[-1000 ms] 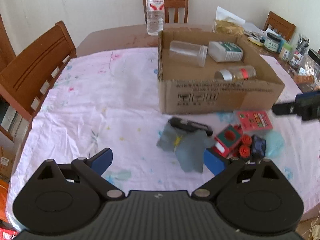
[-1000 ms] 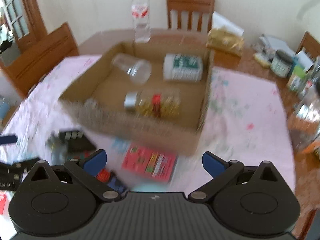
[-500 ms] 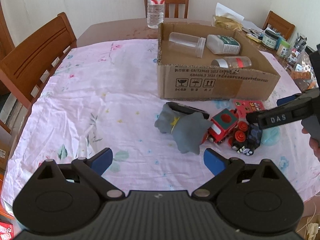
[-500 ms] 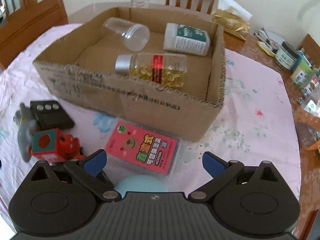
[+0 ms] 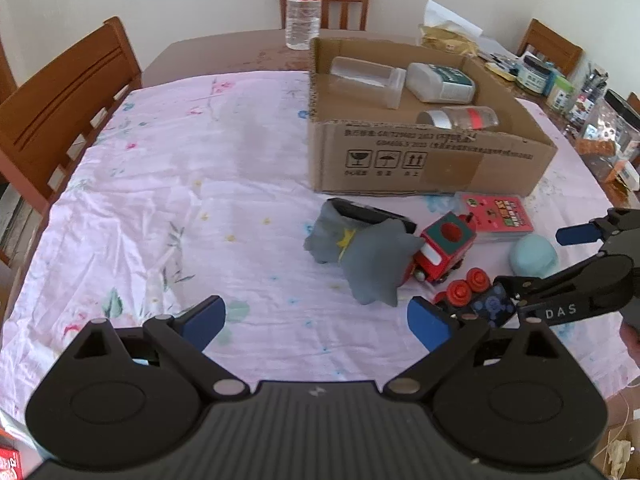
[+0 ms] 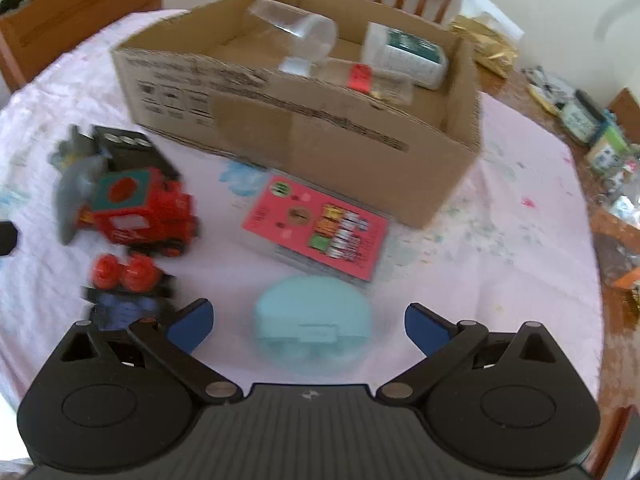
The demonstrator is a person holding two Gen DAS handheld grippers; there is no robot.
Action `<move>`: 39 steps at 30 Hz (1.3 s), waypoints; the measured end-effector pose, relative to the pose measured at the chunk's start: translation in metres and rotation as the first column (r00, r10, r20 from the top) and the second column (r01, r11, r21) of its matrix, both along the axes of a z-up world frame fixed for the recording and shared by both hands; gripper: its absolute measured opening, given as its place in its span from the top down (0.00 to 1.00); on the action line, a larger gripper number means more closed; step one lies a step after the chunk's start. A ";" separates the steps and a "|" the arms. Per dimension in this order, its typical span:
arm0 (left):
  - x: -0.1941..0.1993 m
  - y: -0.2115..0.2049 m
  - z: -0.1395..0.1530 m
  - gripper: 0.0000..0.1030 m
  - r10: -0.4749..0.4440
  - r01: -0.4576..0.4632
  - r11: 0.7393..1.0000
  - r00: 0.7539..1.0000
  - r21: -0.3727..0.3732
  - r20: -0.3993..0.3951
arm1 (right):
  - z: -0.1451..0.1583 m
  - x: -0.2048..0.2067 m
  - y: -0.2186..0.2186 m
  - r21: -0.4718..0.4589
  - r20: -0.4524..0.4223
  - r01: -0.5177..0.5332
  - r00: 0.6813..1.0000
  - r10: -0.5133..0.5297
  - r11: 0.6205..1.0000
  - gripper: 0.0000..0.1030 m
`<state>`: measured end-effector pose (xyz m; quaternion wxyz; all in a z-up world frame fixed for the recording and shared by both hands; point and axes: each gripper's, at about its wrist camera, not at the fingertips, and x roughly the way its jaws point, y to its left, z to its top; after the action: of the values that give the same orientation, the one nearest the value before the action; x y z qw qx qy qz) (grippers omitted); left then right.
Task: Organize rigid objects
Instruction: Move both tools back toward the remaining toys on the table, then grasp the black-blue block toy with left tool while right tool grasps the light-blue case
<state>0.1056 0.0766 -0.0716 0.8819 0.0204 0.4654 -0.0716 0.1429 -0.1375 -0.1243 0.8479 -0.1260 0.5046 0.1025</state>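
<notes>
We centre the right gripper (image 6: pixel 306 320), fingers apart, over the pale blue case (image 6: pixel 314 322) before clamping; left gripper (image 5: pixel 316 322) fingers apart too, clear of toys.

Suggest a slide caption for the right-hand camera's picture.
Open right gripper hovers over a pale blue case, near toys and a cardboard box.

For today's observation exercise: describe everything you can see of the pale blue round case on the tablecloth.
The pale blue round case looks like smooth plastic, a closed clamshell with a small latch tab on its near side. It lies flat on the pink tablecloth, just in front of the pink card pack, perhaps touching it. The right gripper is open around it, pads apart from it.
</notes>
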 end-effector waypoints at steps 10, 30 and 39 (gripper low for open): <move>-0.001 -0.019 -0.004 0.06 -0.053 0.053 0.999 0.998 0.000 -0.018 | 0.000 -0.003 -0.043 0.037 -0.021 0.067 0.998 -0.066 0.997 0.00; -0.009 -0.104 -0.023 0.12 0.048 -0.051 0.998 0.996 -0.041 -0.070 | -0.003 -0.023 -0.106 0.105 0.027 -0.013 1.000 0.010 0.994 0.00; 0.002 -0.127 -0.035 0.26 0.039 -0.048 0.995 0.995 -0.093 -0.096 | -0.003 -0.022 -0.108 0.109 0.034 -0.043 0.999 0.040 0.993 0.00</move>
<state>0.1072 -0.0501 -0.1063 0.8603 -0.0351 0.5029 -0.0753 0.1204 -0.2452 -0.1274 0.8591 -0.0915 0.4820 0.1456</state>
